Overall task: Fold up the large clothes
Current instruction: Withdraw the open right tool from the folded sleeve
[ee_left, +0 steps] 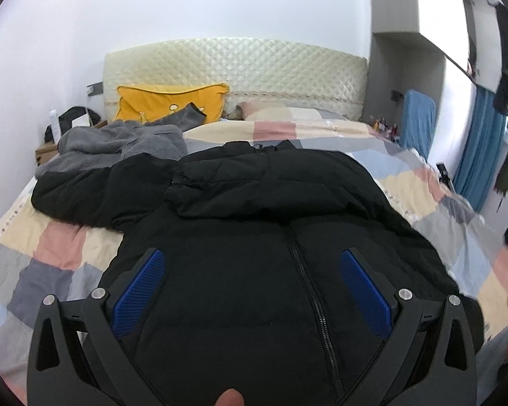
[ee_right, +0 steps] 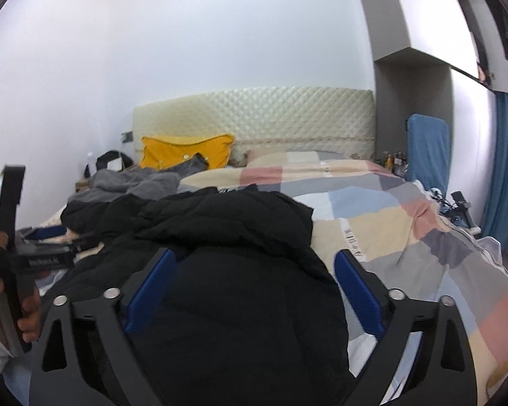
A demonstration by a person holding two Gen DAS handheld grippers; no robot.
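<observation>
A black padded jacket (ee_left: 254, 203) lies front up on the patchwork quilt (ee_left: 61, 247), its zipper (ee_left: 308, 287) running toward me. One sleeve is folded across the chest and the other stretches out to the left. My left gripper (ee_left: 252, 253) hovers open over the lower chest, its blue pads (ee_left: 139, 291) wide apart and gripping nothing. In the right wrist view, my right gripper (ee_right: 254, 253) is open over the jacket (ee_right: 220, 237) at its right edge, where the bulging fabric sits between the pads (ee_right: 355, 291) unpinched. The left gripper (ee_right: 34, 237), held by a hand, shows at the left.
A grey fleece garment (ee_left: 118, 142) lies behind the jacket, near a yellow pillow (ee_left: 166, 101) and the quilted headboard (ee_left: 237, 67). Bedside clutter sits at the far left (ee_left: 71, 121). A blue curtain (ee_left: 481, 155) and a blue draped cloth (ee_left: 418, 118) stand on the right.
</observation>
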